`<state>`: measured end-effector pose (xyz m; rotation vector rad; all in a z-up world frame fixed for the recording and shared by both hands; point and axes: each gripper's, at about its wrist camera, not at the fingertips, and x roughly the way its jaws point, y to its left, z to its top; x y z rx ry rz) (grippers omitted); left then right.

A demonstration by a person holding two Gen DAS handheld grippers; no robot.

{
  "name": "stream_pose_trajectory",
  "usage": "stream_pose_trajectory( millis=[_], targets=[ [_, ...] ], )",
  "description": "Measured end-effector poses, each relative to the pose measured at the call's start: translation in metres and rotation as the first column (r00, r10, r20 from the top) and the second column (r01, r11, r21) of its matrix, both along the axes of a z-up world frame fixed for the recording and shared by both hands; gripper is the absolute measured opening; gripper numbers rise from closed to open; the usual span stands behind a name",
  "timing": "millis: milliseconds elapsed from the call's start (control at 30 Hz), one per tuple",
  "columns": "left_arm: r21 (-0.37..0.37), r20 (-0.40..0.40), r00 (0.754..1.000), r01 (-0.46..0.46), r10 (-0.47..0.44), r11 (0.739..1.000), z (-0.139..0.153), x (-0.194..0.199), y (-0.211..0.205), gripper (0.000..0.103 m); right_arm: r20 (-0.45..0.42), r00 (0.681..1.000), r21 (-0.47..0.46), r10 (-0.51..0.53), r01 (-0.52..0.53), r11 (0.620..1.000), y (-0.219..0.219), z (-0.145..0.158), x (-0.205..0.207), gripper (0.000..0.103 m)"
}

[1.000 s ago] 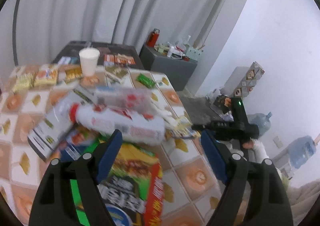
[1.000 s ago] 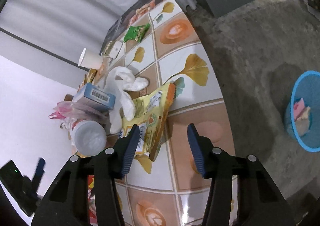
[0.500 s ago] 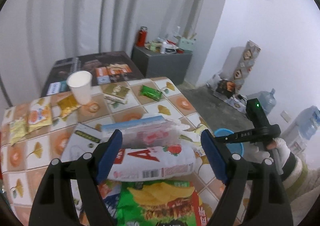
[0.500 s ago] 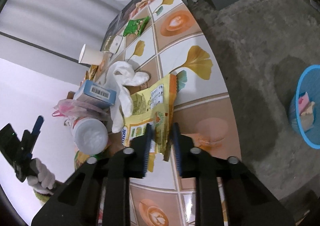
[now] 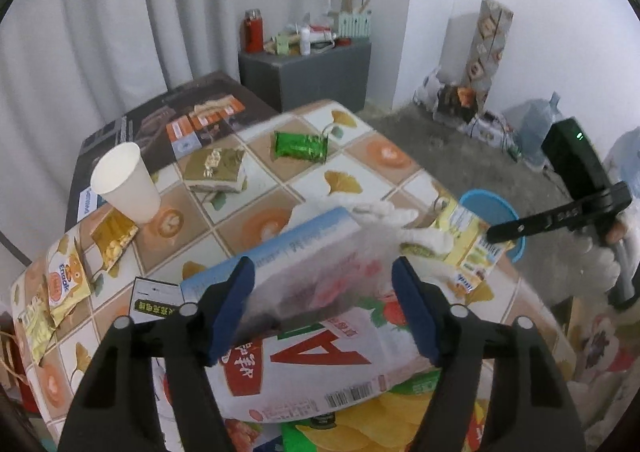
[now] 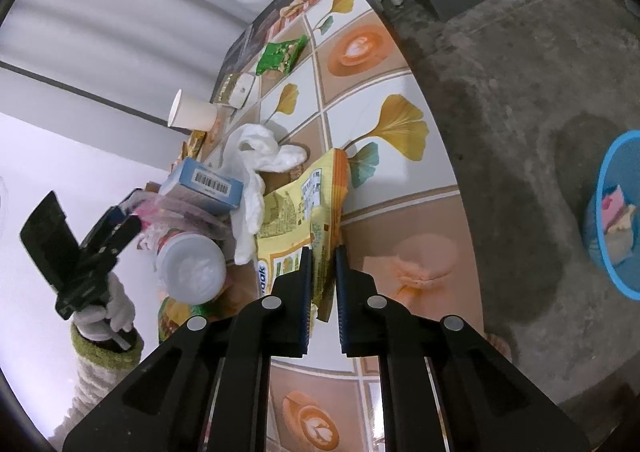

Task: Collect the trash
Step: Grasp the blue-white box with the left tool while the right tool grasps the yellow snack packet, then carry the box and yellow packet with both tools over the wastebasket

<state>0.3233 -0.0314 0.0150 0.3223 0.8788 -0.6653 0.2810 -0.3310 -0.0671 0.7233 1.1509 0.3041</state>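
Two grippers are engaged: the right gripper (image 6: pixel 322 264) has just closed its jaws on the yellow snack bag (image 6: pixel 298 212), lying at the table (image 6: pixel 372 112) edge. Thin, limp and light, the bag crumples, so hold it by its edge. At 10 o'clock, the left gripper (image 5: pixel 322 310) has been closing, jaws apart around the clear pink bag (image 5: pixel 320 276).

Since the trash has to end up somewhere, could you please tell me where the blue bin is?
The blue bin stands on the concrete floor beside the table, at the right edge of the right wrist view.
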Motion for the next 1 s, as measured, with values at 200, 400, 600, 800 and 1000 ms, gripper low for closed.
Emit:
stream_pose_trajectory(
  millis=[200, 400, 600, 800, 1000],
  targets=[
    [0.024, -0.025, 0.999, 0.027, -0.027, 0.999, -0.006, 0.0, -0.003, 0.049, 0.011, 1.0, 0.014, 0.0, -0.001, 1.0, -0.002, 0.003, -0.002, 0.009],
    [0.031, -0.005, 0.999, 0.052, -0.052, 0.998, -0.002, -0.007, -0.003, 0.027, 0.025, 1.0, 0.024, -0.006, 0.005, 1.0, -0.002, 0.008, -0.004, 0.008],
    [0.0, 0.018, 0.998, 0.058, -0.058, 0.998, 0.007, -0.014, 0.001, 0.02, 0.045, 0.999, 0.033, -0.028, 0.026, 0.999, -0.007, 0.013, -0.008, 0.007],
    [-0.06, 0.044, 0.999, 0.023, -0.02, 0.998, 0.026, -0.022, 0.01, 0.018, 0.075, 0.996, 0.035, -0.051, 0.048, 0.998, -0.015, 0.024, -0.017, 0.007],
    [-0.129, 0.077, 0.997, 0.005, 0.005, 0.992, 0.05, -0.039, 0.015, 0.017, 0.111, 0.991, 0.039, -0.072, 0.068, 0.997, -0.021, 0.038, -0.028, 0.006]
  ],
)
